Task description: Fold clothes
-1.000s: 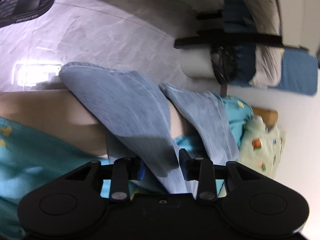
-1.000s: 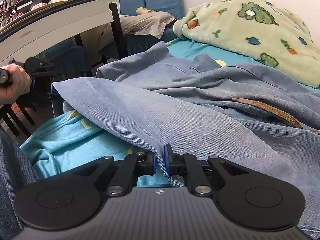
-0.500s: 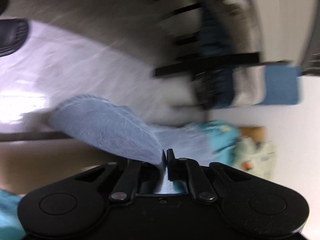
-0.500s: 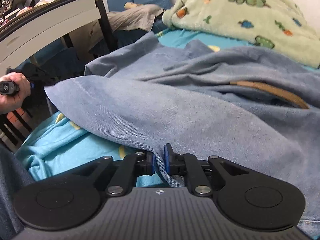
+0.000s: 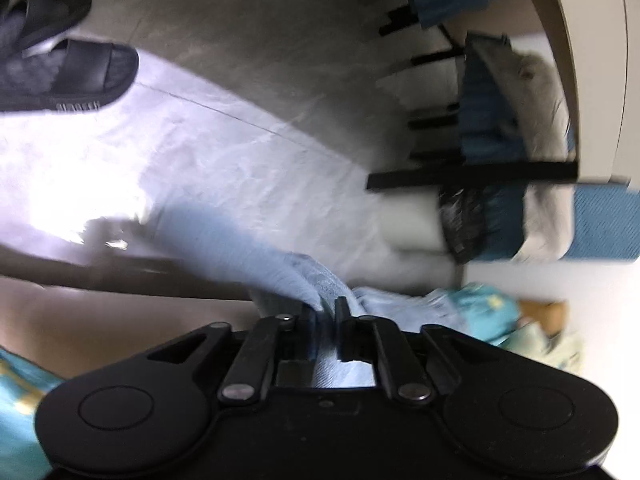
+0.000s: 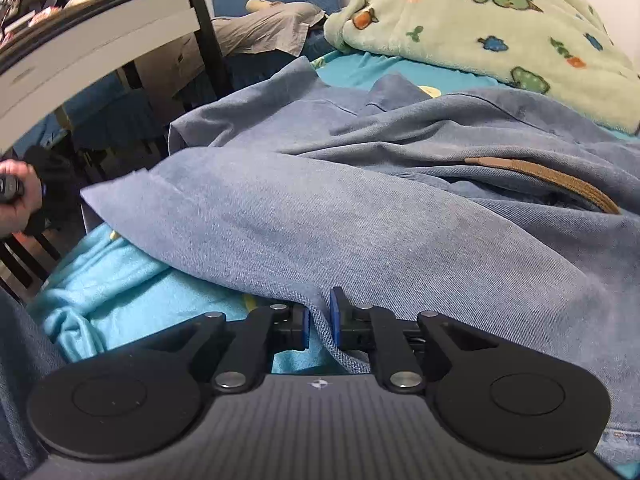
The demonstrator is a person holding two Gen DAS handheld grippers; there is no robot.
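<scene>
Fold barely begun, my read; one blue denim garment (image 6: 360, 208) sprawls rumpled over the bed (image 6: 132, 280), below the green blanket (image 6: 500, 28); one leg raised; two hand-held grippers: right (image 6: 320, 320) clamped on its hem; left (image 5: 325, 312) jaws easing apart, denim between them.

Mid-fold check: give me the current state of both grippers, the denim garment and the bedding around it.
left gripper: jaws opening, denim between them.
right gripper: shut on the garment's hem.
denim garment: rumpled, spread over the bed.
green blanket: bunched by the wall.
turquoise sheet: wrinkled.
</scene>
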